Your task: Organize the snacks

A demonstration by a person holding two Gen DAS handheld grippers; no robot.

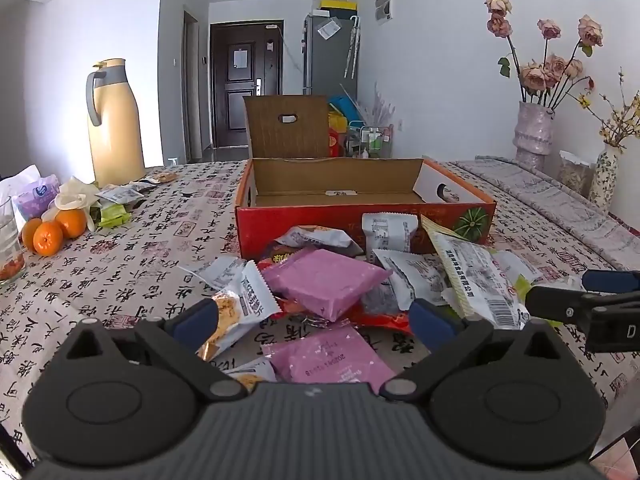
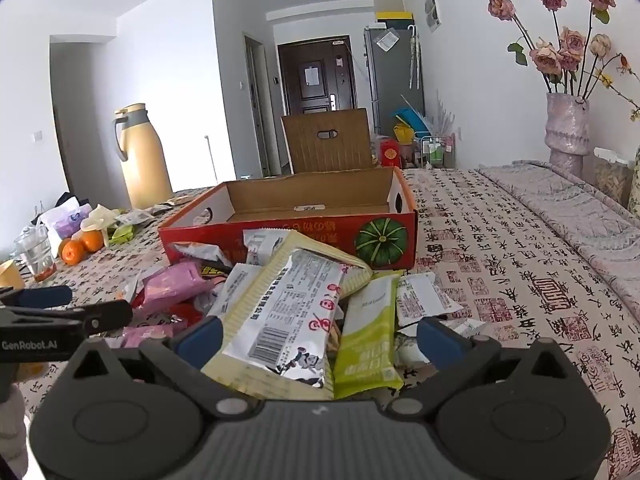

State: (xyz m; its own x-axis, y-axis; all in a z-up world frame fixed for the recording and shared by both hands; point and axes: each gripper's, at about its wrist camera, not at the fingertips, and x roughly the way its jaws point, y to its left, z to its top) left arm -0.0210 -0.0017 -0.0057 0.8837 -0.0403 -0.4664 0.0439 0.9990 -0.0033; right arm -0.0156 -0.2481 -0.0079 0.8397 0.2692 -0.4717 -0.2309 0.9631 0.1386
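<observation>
The left gripper (image 1: 314,314) hangs with its jaws spread wide over a heap of snack packets, gripping none. Between its blue fingertips (image 1: 200,314) lie two purple packets (image 1: 326,280), with a biscuit packet (image 1: 236,312) against the left finger. Straight ahead, past the heap, sits an open red cardboard box (image 1: 360,216). Far ahead-left are oranges (image 1: 50,234) and a yellow thermos jug (image 1: 114,126). The right gripper (image 1: 592,300) enters from the right.

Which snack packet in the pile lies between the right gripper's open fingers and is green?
The lime-green packet, flat beside the larger cream and silver packet. The other packets nearby are white, cream or pink.
</observation>
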